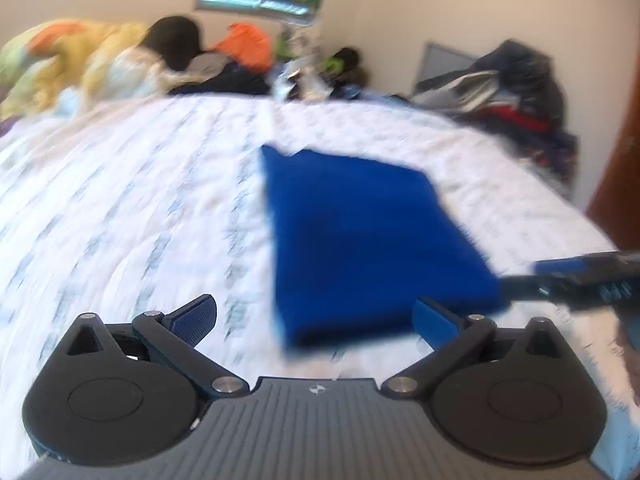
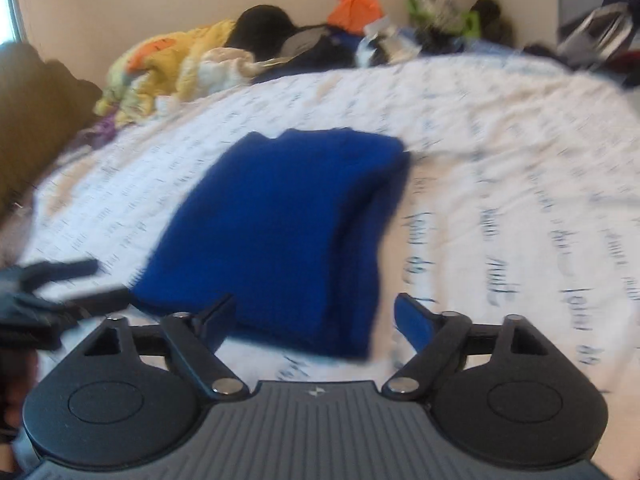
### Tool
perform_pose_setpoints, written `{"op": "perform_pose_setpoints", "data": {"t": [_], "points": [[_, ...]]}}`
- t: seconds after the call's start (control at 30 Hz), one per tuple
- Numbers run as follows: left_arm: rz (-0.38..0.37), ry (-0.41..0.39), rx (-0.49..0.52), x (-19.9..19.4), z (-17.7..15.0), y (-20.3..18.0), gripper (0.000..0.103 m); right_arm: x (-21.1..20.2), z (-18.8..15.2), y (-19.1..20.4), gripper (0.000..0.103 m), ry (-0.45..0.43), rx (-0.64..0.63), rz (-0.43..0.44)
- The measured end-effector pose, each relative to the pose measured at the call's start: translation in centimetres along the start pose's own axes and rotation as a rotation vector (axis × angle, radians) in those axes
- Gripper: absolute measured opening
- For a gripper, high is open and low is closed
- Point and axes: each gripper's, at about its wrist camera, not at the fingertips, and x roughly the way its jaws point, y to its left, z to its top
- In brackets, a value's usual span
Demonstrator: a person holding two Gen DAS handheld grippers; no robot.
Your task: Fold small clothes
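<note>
Both grippers, left [image 1: 314, 318] and right [image 2: 316, 320], gape empty before folded blue garment [image 2: 288, 224].

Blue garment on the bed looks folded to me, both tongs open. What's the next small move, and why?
Probably back both tongs away and go for another piece. The blue garment lies as a compact folded rectangle on the white bedspread, and the left tongs and right tongs are open, holding nothing. Unfolded clothes sit piled at the far edge.
</note>
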Motion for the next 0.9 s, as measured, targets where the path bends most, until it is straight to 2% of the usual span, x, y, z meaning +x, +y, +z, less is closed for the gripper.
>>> {"op": "perform_pose_setpoints", "data": {"t": [0.1,0.13,0.17,0.2,0.23,0.33,0.6,0.9], "points": [[0.041,0.063,-0.042,1.2,-1.5,-0.2,0.102,1.1,-2.3,1.5,0.095,0.048,-0.064,-0.107],[0.074,0.030,-0.015,1.0,-2.1,-0.7,0.103,1.6,-2.9,1.8,0.095,0.071,-0.059,-0.121],[0.103,0.030,0.010,1.3,-2.4,-1.1,0.103,2.0,-3.7,1.8,0.097,0.094,-0.043,-0.134],[0.128,0.031,0.052,1.6,-2.6,-1.7,0.103,1.9,-4.3,2.3,0.103,0.057,-0.054,-0.165],[0.146,0.045,0.090,2.0,-2.5,-2.0,0.103,1.9,-4.6,2.5,0.103,0.052,-0.044,-0.181],[0.143,0.040,0.082,2.2,-2.7,-1.7,0.103,1.9,-4.5,2.6,0.103,0.051,0.009,-0.200],[0.147,0.037,0.085,2.1,-2.9,-1.8,0.103,2.4,-4.6,2.7,0.103,-0.002,0.014,-0.227],[0.146,0.037,0.084,2.1,-2.9,-1.8,0.103,2.3,-4.7,2.5,0.103,-0.011,0.008,-0.220]]}}
